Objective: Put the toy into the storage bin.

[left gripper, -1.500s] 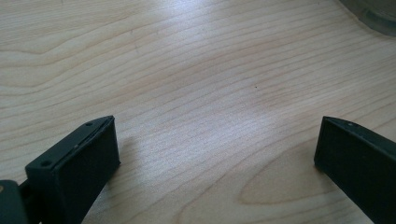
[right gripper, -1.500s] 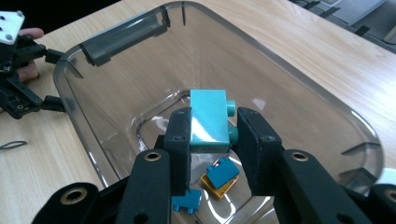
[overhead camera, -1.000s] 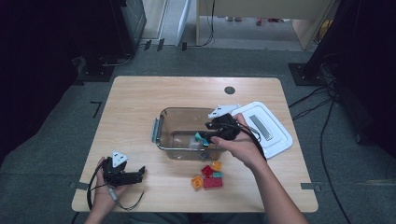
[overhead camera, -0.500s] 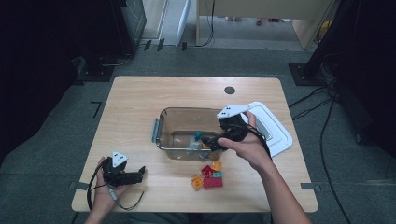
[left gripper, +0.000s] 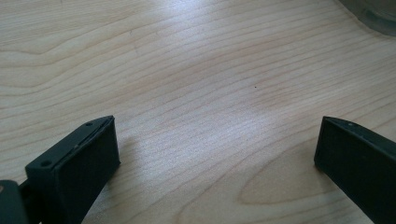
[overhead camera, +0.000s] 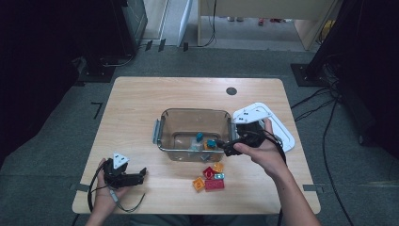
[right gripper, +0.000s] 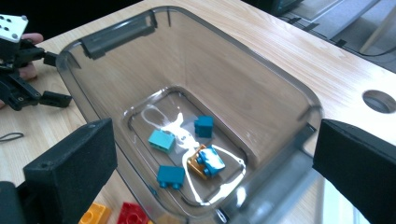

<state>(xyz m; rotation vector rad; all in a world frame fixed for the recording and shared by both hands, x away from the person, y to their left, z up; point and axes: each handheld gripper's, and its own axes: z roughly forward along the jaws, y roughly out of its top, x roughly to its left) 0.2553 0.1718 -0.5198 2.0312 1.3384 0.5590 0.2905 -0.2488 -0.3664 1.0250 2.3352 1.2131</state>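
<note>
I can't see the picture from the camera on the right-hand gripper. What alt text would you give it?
A clear plastic container on a wooden table holds four small toy bricks: three teal ones and an orange one with a blue top. The right gripper, jaws wide open and holding nothing, frames the container from the bottom corners. The left gripper sits at the far left, and red and orange bricks lie outside the container.

Clear box (overhead camera: 162, 123) in the middle of the wooden counter (overhead camera: 141, 99), small blue blocks (overhead camera: 203, 140) inside. Red and orange blocks (overhead camera: 209, 178) just in front. Right gripper (overhead camera: 225, 149) at the box's right edge, jaws wide, holding nothing. White lid (overhead camera: 282, 132) behind. Left gripper (overhead camera: 140, 175) near the front left corner.
</note>
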